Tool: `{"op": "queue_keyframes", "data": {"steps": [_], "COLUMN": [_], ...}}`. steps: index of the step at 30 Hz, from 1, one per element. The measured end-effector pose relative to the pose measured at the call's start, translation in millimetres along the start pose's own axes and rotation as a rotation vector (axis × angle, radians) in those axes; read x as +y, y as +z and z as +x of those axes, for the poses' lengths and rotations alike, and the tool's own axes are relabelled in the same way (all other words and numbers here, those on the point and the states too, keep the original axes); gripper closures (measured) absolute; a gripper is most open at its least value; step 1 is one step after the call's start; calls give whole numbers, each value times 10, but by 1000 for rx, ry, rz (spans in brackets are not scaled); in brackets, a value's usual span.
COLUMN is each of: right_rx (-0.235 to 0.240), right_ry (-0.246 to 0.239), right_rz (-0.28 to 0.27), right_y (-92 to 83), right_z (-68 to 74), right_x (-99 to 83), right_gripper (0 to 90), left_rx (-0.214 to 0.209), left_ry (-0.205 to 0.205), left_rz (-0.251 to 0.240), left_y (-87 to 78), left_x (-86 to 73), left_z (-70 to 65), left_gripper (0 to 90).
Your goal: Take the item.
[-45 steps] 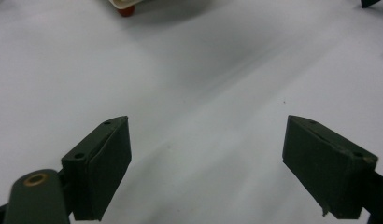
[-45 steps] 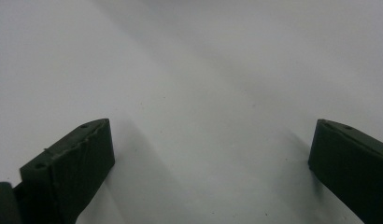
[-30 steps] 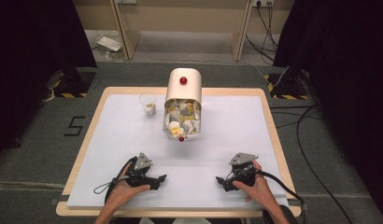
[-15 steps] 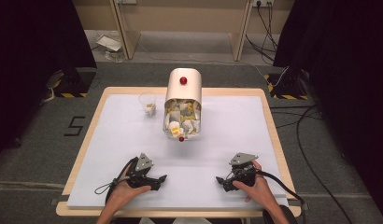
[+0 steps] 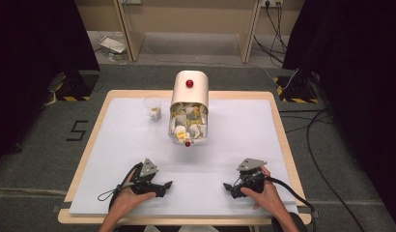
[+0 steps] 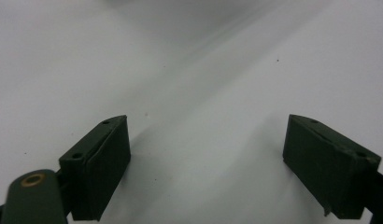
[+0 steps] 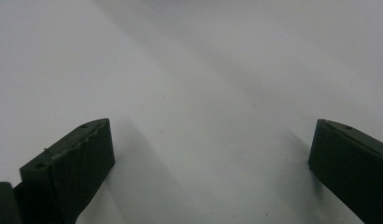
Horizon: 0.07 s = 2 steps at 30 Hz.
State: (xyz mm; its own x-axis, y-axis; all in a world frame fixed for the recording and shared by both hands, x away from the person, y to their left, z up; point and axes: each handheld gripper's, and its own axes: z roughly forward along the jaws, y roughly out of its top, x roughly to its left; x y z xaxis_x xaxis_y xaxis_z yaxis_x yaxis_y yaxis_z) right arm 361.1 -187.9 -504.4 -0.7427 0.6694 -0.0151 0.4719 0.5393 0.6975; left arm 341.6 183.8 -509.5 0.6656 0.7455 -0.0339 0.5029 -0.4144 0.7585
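Note:
A cream dispenser box (image 5: 189,107) with a red knob on top and a clear front packed with tea bags stands at the table's far middle. To its left is a clear plastic cup (image 5: 153,107) with something small inside. My left gripper (image 5: 165,186) rests near the front left edge, jaws wide apart over bare white surface (image 6: 203,154). My right gripper (image 5: 228,189) rests near the front right, jaws also wide apart with nothing between them (image 7: 208,158). Both are far from the box.
The white mat (image 5: 114,159) covers a wooden table (image 5: 87,159). Cables trail from both grippers over the front edge. On the floor around lie more cables (image 5: 326,135) and black curtains at both sides.

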Motion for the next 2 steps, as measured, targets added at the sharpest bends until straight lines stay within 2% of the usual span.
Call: {"op": "queue_keyframes", "data": {"steps": [2], "right_rx": [0], "right_ry": [0], "right_rz": [0], "right_y": [0], "right_z": [0], "right_x": [0], "right_gripper": [8], "left_rx": [2], "left_ry": [3], "left_rz": [-1], "left_y": [2], "left_x": [0], "left_z": [-3], "left_gripper": [133]}}
